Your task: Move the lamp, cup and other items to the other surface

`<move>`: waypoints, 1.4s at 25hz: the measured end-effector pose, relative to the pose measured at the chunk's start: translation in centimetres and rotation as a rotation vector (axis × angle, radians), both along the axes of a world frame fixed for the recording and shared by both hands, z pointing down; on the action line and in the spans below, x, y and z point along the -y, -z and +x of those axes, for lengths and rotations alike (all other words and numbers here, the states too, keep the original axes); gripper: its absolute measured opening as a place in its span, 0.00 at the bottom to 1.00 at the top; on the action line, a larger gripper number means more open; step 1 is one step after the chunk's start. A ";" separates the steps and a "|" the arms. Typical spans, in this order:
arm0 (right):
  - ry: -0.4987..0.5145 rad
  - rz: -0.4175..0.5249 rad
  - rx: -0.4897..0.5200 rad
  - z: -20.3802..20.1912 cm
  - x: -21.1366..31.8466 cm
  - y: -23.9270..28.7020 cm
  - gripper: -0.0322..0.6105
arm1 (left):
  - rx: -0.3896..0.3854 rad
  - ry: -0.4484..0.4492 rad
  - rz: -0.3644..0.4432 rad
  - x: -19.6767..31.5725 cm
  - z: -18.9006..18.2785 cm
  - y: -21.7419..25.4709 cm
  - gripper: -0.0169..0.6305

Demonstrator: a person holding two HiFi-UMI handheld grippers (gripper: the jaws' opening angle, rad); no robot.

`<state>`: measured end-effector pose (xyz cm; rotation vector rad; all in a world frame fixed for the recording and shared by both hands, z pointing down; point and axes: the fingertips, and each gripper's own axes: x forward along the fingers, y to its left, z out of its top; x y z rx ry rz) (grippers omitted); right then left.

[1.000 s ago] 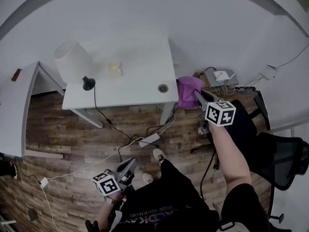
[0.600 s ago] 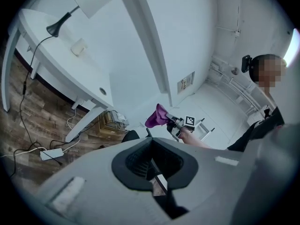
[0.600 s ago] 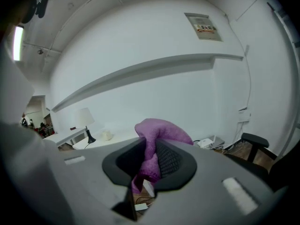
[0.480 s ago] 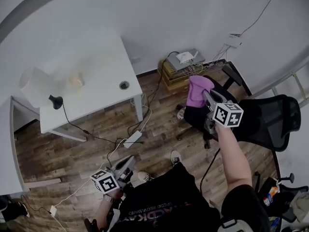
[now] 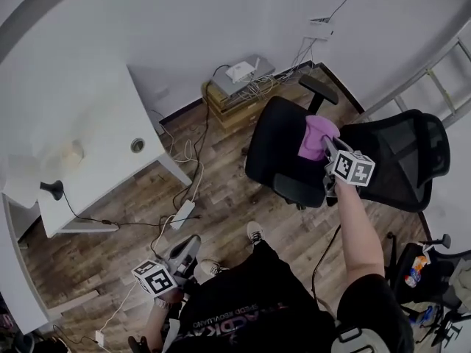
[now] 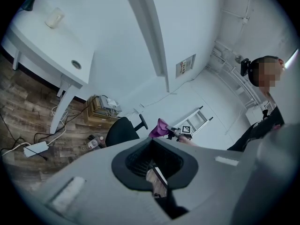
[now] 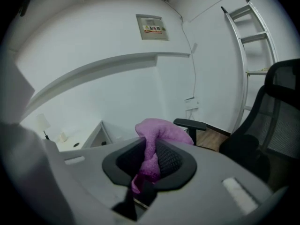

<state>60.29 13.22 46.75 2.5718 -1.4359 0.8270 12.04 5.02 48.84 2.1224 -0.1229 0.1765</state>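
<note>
My right gripper is shut on a purple cloth and holds it over the seat of a black office chair. The right gripper view shows the cloth bunched between the jaws of the right gripper. My left gripper hangs low over the wood floor by the person's legs, jaws together and empty. The white table at the left carries a white-shaded lamp and a small pale cup. The left gripper view also shows the cup.
A low box with a router and cables sits against the wall. A power strip and loose cords lie on the floor by the table leg. A mesh-backed chair and a ladder stand at the right.
My right gripper has carried the purple cloth from beside the table's right end to above the office chair. The head view has swung right, so the table now sits far left.
</note>
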 end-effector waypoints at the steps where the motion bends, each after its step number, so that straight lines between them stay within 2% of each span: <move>1: -0.026 -0.017 0.014 1.5 -1.0 -1.2 0.15 | 0.012 -0.004 -0.003 -0.3 1.1 -0.1 0.02; 5: -0.105 -0.095 0.093 6.4 -4.3 -6.9 0.15 | 0.056 -0.028 -0.024 -1.7 5.3 -0.9 0.02; 11: -0.147 -0.246 0.208 10.8 -7.5 -17.2 0.15 | 0.133 -0.047 -0.061 -3.7 10.1 -2.8 0.02; 16: -0.151 -0.337 0.305 12.4 -8.6 -24.1 0.15 | 0.199 -0.025 -0.125 -5.9 12.5 -4.8 0.02; 22: -0.126 -0.403 0.399 13.1 -8.1 -30.9 0.16 | 0.270 0.001 -0.155 -7.2 14.1 -6.5 0.02; 25: -0.132 -0.422 0.434 13.1 -7.8 -33.0 0.18 | 0.301 0.020 -0.168 -7.5 13.8 -6.9 0.02; 29: -0.142 -0.449 0.434 13.1 -7.8 -34.2 0.22 | 0.307 0.054 -0.173 -7.4 13.6 -7.4 0.02; 31: -0.141 -0.451 0.439 13.1 -7.9 -34.3 0.29 | 0.296 0.056 -0.172 -7.5 13.9 -7.5 0.02; 34: -0.139 -0.435 0.422 13.7 -7.8 -33.2 0.26 | 0.274 0.063 -0.166 -7.5 14.6 -7.4 0.02; 35: -0.132 -0.425 0.402 14.1 -7.6 -32.4 0.21 | 0.267 0.069 -0.162 -7.4 14.7 -7.2 0.02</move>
